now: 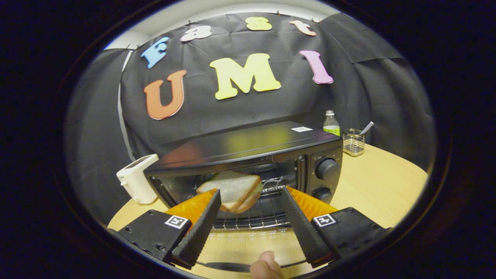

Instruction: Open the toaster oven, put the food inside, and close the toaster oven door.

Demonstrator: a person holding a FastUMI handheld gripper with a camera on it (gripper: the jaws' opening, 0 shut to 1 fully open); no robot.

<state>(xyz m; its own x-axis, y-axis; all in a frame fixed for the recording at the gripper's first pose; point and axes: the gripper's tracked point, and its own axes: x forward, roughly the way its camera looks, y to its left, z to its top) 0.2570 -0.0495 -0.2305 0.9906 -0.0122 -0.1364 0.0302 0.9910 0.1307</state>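
The black toaster oven (248, 145) stands on a wooden table (379, 186) with its door (248, 248) folded down flat beneath my fingers. A sandwich of white bread (232, 188) lies tilted on the wire rack (267, 211) inside the oven's mouth. My gripper (251, 192) is open, its two black ridged fingers spread wide just in front of the rack. The left fingertip (215, 197) is at the sandwich's near corner. The right fingertip (286, 193) stands well clear of it.
A white toaster (137, 184) sits left of the oven. Behind its right side are a green bottle (331, 124) and a wire basket (353, 142) holding a utensil. The oven's knobs (326, 168) are on its right panel. A person's fingertip (266, 266) shows by the door handle (226, 266).
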